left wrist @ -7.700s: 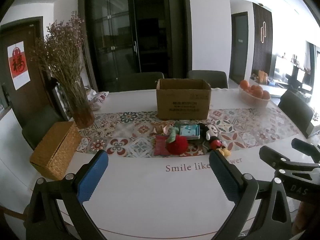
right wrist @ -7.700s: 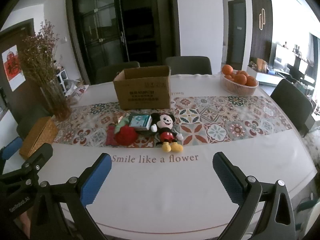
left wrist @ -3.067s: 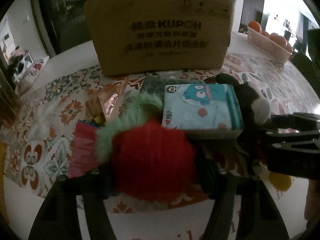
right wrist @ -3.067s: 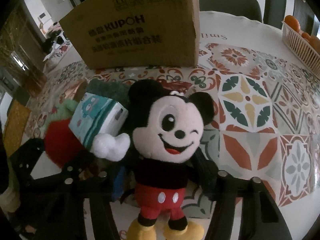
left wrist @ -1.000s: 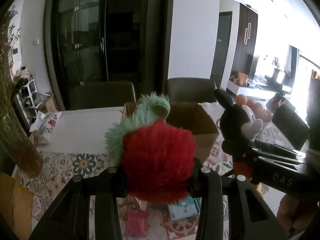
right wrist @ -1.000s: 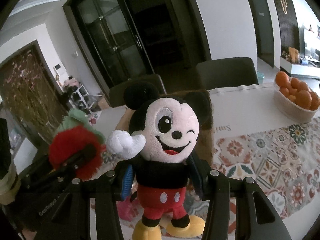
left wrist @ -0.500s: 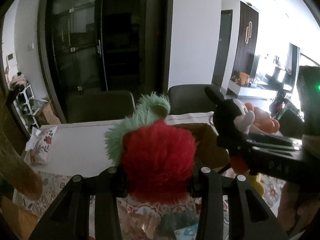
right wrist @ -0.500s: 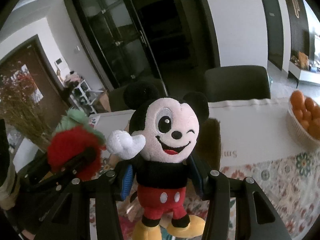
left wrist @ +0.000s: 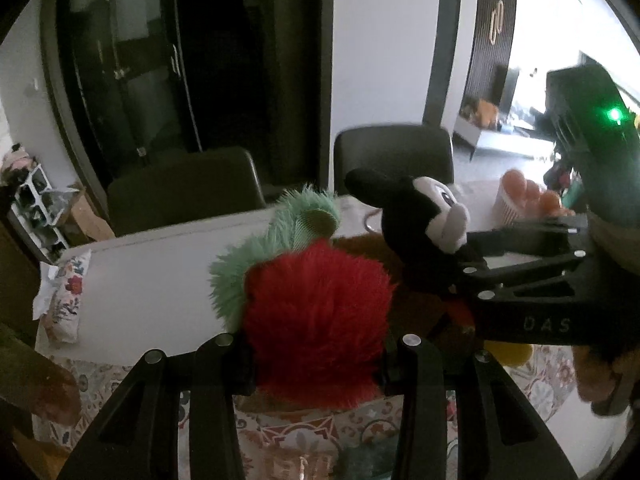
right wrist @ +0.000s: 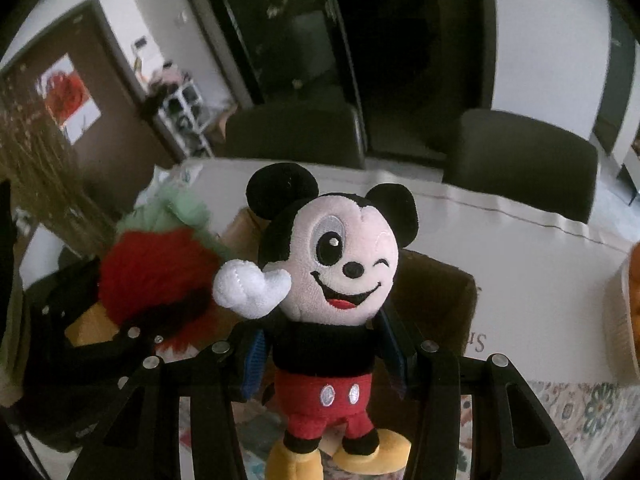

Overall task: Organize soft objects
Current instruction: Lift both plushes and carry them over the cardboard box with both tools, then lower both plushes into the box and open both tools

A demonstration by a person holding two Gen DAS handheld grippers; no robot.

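Observation:
My left gripper (left wrist: 316,356) is shut on a fluffy red plush ball with a green tuft (left wrist: 316,320) and holds it in the air. My right gripper (right wrist: 324,348) is shut on the waist of a Mickey Mouse plush (right wrist: 340,272), also lifted. Both toys hang close together above the open cardboard box (right wrist: 436,292), whose brown rim shows behind them. The red plush shows in the right wrist view (right wrist: 156,276), and the Mickey plush in the left wrist view (left wrist: 420,220). The box inside is mostly hidden.
The white table (right wrist: 532,264) carries a patterned runner (left wrist: 296,436) below the grippers. A basket of oranges (left wrist: 528,200) stands at the right, dried flowers (right wrist: 36,172) at the left. Two dark chairs (right wrist: 520,160) stand behind the table.
Both grippers have moved forward and closer to the box with their plush toys. The two toys are now nearer each other, right over the box opening.

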